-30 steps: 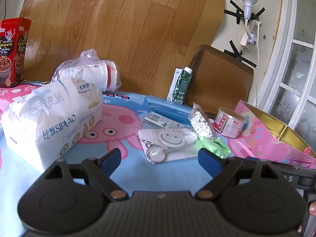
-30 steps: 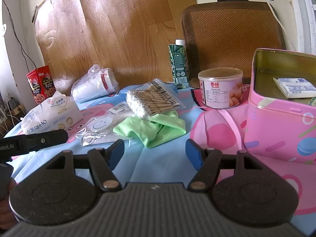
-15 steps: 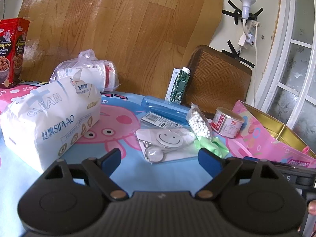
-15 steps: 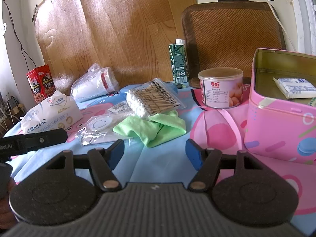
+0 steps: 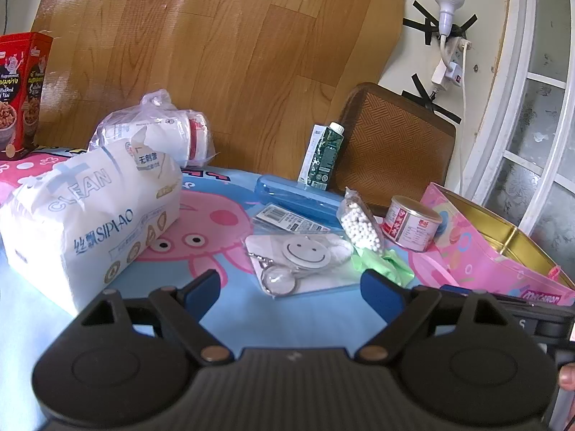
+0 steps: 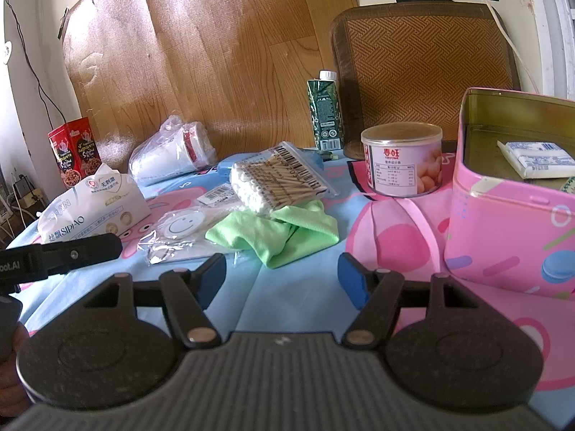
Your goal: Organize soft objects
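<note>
Nothing has changed over the last second: both grippers hover in the same spots above a cartoon-print cloth (image 5: 251,309), and every item lies where it lay before, so the sorting of soft things appears not to have started on any of them. Taking the green cloth (image 6: 276,233) as the landmark and reading from left to right: far to its left stands a red snack box (image 6: 73,154), then a white tissue pack (image 5: 90,215), soft and bulky, with a bag of paper cups (image 5: 161,136) behind it. Just left of the green cloth lies a clear bag holding a smiley badge (image 5: 307,249). A bag of cotton swabs (image 6: 276,183) rests on the cloth's far edge, touching it. Behind stands a green carton (image 6: 325,111). To its right sits a tin can (image 6: 402,158), and further right an open pink box (image 6: 503,222) with a small white pack (image 6: 535,158) already inside. The left gripper (image 5: 291,289) has its jaws wide apart with nothing between them, aimed at the badge bag. The right gripper (image 6: 282,280) is likewise wide and empty, just short of the green cloth. Judging by this, the green cloth is the likeliest next pick for the pink box.
</note>
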`<state>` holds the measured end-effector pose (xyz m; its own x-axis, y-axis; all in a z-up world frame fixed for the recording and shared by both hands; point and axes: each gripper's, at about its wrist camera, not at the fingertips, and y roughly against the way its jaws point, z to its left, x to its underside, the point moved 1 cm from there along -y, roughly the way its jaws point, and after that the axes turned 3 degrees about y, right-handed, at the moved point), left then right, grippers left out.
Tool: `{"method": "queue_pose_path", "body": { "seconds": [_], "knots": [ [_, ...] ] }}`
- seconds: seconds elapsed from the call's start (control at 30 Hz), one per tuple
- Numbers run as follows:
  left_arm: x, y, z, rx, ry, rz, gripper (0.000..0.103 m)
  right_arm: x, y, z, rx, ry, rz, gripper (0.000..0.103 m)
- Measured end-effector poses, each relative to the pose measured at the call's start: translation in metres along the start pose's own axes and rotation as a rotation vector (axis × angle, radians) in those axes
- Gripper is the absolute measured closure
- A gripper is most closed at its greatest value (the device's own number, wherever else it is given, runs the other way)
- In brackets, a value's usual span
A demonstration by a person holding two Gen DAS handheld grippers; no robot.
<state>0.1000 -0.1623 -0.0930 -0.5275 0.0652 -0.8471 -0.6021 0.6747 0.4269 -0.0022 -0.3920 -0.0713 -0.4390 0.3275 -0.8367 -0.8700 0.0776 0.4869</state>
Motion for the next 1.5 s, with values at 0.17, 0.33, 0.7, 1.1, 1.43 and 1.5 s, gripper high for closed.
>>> {"method": "queue_pose_path", "body": {
  "seconds": [0.17, 0.33, 0.7, 1.1, 1.43, 1.5],
  "knots": [
    [0.0, 0.0, -0.001, 0.005, -0.003, 0.003, 0.015, 0.0, 0.0, 0.0, 0.001, 0.0, 0.001, 0.032],
    [0.0, 0.0, -0.001, 0.007, 0.001, 0.005, 0.015, 0.001, 0.0, 0.0, 0.0, 0.0, 0.002, 0.031],
    [0.0, 0.0, 0.0, 0.009, 0.003, 0.008, 0.015, 0.001, -0.001, 0.001, 0.001, 0.002, 0.002, 0.028],
    [0.0, 0.0, 0.001, 0.013, 0.008, 0.005, 0.015, 0.001, -0.002, 0.002, 0.004, 0.008, 0.01, 0.028],
    [-0.002, 0.001, 0.009, 0.029, 0.048, 0.001, 0.015, -0.015, -0.021, 0.007, -0.002, 0.093, 0.015, 0.012],
    [-0.002, 0.001, 0.01, 0.032, 0.055, 0.001, 0.015, -0.02, -0.034, 0.012, 0.001, 0.157, 0.035, 0.01]
  ]
}}
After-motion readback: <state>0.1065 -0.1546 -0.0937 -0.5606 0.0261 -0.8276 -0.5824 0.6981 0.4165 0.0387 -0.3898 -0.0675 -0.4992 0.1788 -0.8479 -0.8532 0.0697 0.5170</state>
